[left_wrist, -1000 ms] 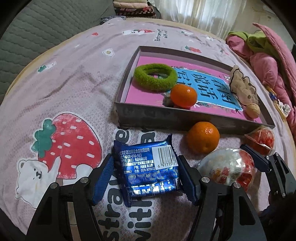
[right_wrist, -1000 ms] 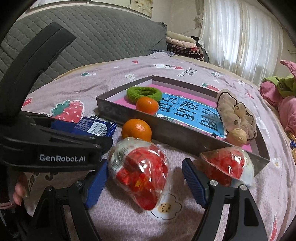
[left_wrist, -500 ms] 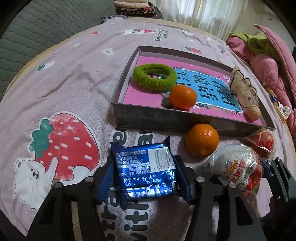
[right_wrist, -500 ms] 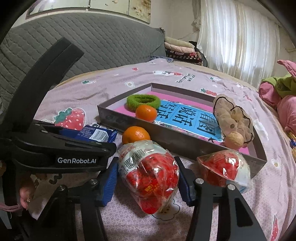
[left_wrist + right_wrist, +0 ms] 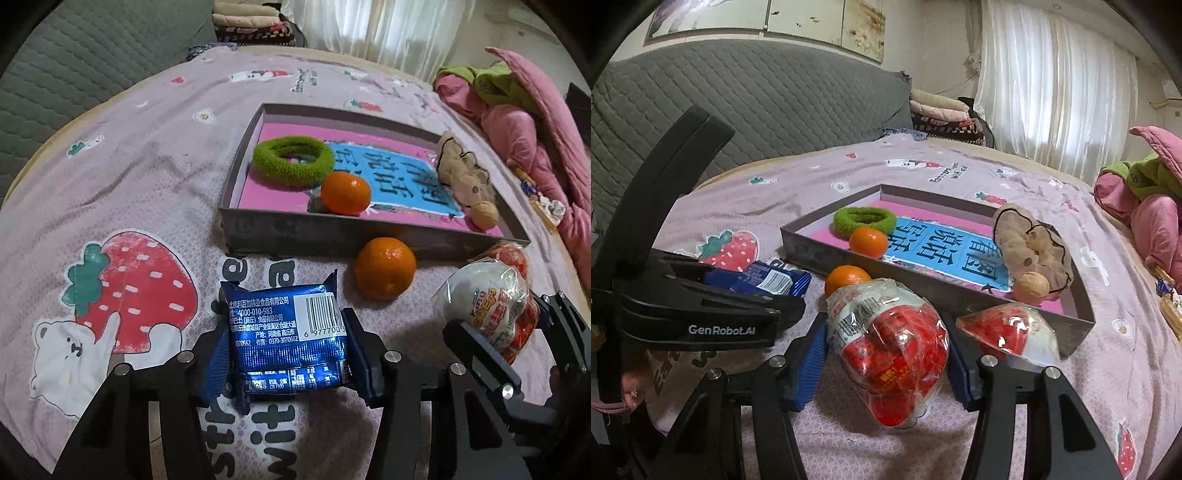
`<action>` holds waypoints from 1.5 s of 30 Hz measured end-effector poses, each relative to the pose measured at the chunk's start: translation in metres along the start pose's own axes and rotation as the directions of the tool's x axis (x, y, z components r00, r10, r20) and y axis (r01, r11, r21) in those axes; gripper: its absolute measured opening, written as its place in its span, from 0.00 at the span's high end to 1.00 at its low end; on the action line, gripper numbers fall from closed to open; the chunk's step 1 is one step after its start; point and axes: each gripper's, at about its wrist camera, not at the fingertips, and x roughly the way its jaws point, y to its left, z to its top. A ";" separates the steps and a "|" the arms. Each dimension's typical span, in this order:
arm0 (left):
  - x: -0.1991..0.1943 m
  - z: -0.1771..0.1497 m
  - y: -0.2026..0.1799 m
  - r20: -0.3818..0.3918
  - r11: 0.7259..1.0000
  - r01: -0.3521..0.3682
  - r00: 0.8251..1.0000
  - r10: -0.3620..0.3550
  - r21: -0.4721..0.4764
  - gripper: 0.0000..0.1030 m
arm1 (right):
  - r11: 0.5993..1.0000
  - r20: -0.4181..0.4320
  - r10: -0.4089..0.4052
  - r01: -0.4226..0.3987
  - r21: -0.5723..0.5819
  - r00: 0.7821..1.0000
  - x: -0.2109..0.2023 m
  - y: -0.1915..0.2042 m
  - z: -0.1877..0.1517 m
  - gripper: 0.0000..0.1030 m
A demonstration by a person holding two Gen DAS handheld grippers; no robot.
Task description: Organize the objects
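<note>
My left gripper [image 5: 286, 354] is shut on a blue snack packet [image 5: 286, 332] lying on the pink bedsheet; it also shows in the right wrist view [image 5: 764, 282]. My right gripper [image 5: 888, 350] is shut on a clear bag of red sweets [image 5: 890, 350], lifted slightly; the bag also shows in the left wrist view [image 5: 487, 314]. A grey tray [image 5: 332, 236] ahead holds a green hair ring [image 5: 293, 160], an orange [image 5: 345, 194], a beige scrunchie [image 5: 461, 173] and a walnut [image 5: 484, 216]. A second orange [image 5: 386, 267] lies in front of the tray.
A second clear bag of red sweets [image 5: 1008, 332] lies against the tray's near right corner. Pink and green bedding [image 5: 524, 110] is piled at the right. A grey quilted sofa back [image 5: 738, 110] stands behind the bed. Folded blankets [image 5: 942, 114] are stacked at the back.
Both grippers have closed: the left on the blue packet, the right on the bag of sweets. The bag has risen and turned, its label now facing the left camera.
</note>
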 end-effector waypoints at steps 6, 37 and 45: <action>-0.014 -0.001 -0.002 0.041 1.000 0.004 0.999 -0.004 0.006 0.45 | 1.000 0.048 -0.002 0.001 0.008 0.999 -0.012 -0.002 0.005 0.45; -0.066 -0.001 -0.040 0.169 0.997 0.004 0.986 -0.017 0.078 0.45 | 0.996 0.206 -0.086 0.082 0.025 0.975 -0.064 -0.023 0.023 0.45; -0.076 0.008 -0.051 0.202 0.995 0.015 0.979 -0.036 0.103 0.45 | 0.994 0.222 -0.105 0.096 0.052 0.969 -0.072 -0.031 0.027 0.45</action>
